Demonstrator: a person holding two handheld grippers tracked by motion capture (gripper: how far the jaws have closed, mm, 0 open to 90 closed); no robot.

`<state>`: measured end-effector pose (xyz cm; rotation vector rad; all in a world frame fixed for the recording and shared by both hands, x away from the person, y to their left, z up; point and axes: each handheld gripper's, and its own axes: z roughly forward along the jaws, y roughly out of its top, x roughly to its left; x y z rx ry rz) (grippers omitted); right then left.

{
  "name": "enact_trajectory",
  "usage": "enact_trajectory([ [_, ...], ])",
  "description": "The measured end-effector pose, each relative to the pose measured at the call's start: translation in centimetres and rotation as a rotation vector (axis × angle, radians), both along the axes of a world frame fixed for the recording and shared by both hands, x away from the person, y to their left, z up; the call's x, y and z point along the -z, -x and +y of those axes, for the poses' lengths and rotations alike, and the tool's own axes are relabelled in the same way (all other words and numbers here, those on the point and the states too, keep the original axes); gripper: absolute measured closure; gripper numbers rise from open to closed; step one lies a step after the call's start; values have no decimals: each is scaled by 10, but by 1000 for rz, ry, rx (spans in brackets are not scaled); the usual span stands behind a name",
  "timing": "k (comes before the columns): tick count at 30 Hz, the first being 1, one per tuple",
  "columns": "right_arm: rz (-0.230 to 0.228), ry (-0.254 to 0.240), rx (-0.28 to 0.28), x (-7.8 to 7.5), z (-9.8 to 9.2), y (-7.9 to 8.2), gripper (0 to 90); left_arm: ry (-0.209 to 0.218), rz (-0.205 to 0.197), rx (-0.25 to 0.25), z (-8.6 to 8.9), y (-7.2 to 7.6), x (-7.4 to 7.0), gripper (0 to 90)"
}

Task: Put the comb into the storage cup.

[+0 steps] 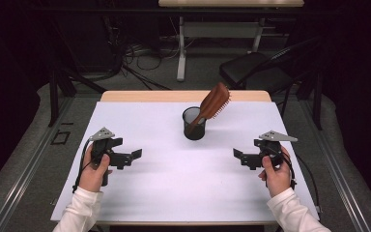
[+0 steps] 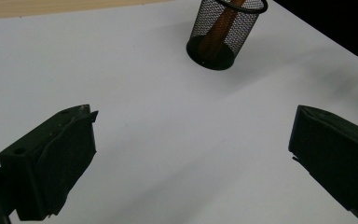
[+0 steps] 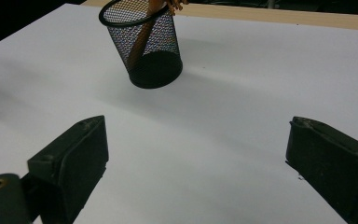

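- High view: brown hairbrush (image 1: 214,102) stands handle-down, tilted, in black mesh cup (image 1: 193,124) at table (image 1: 174,193) centre.
- L gripper (image 1: 134,154) & R gripper (image 1: 237,154): jaws apart, nothing between, well apart from cup.

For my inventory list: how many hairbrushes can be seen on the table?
1. The brown hairbrush stands handle-down in the black mesh cup at the table's far middle, leaning right. Nothing else shows through the mesh.

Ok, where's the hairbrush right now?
In the high view the hairbrush stands handle-down in the black mesh cup at the table's middle, toward the far edge, leaning right, ahead of both grippers.
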<state>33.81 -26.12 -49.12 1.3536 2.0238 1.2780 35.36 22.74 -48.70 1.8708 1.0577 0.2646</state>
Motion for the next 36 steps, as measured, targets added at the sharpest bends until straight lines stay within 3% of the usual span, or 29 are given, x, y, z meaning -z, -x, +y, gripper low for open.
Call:
enact_trajectory([
  [7,-8,-17,13,6,0,1,66,-3,2,1,0,0,6,6],
  [20,-50,37,25,9,6,5,64,5,-2,3,1,1,10,6],
  [36,-49,29,34,21,5,10,59,16,-22,1,2,2,13,7],
])
